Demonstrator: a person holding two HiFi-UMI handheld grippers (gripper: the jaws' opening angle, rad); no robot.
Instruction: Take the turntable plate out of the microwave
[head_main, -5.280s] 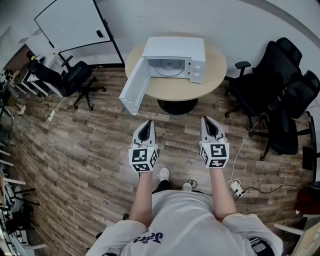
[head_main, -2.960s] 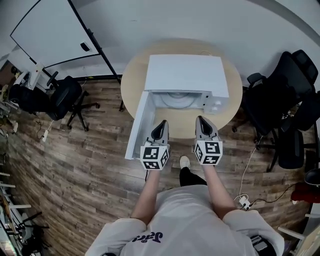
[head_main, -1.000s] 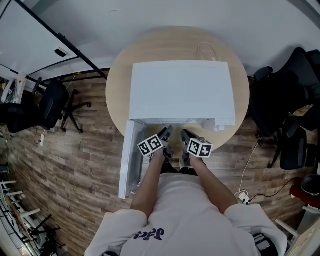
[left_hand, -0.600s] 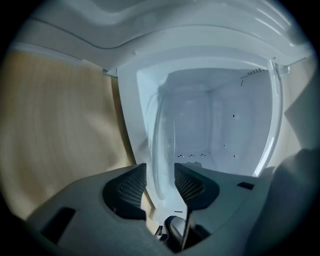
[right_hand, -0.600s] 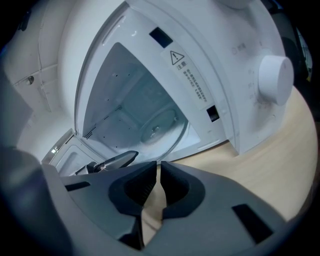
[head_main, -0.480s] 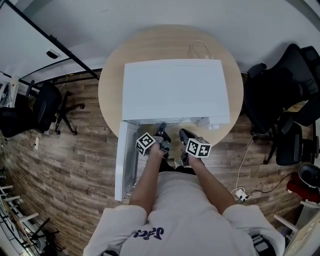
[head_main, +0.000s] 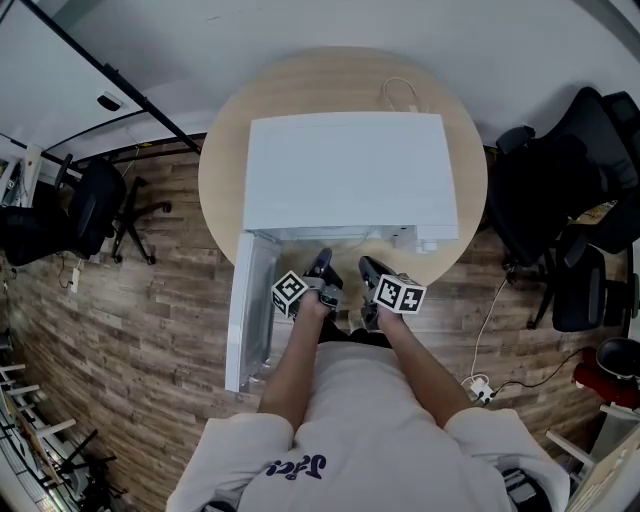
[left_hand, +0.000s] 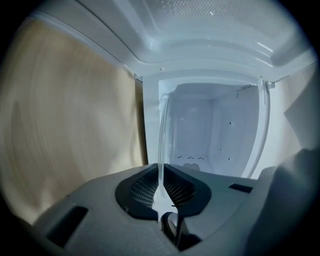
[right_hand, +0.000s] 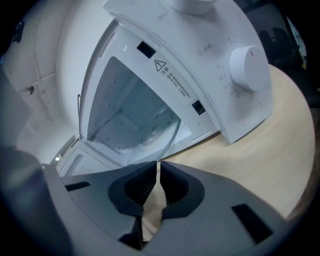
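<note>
The white microwave (head_main: 350, 170) stands on a round wooden table (head_main: 225, 180) with its door (head_main: 248, 310) swung open to the left. My left gripper (left_hand: 161, 172) reaches into the cavity. Its jaws have just been closing, and the pads now press on the rim of the clear glass turntable plate (left_hand: 161, 135), seen edge-on. In the head view the left gripper (head_main: 322, 262) is at the opening. My right gripper (right_hand: 157, 170) is shut on nothing, just outside the opening over the table; it also shows in the head view (head_main: 368, 265). The plate (right_hand: 155, 131) lies inside.
The microwave's control knob (right_hand: 247, 67) is on the right front panel. A white cable (head_main: 398, 95) lies on the table behind the microwave. Black office chairs (head_main: 560, 200) stand to the right, another chair (head_main: 85, 210) to the left. The floor is wood planks.
The person walked up to the microwave and brought both grippers to its opening. Over the last second the left gripper's marker cube has rolled; the right gripper has stayed where it was.
</note>
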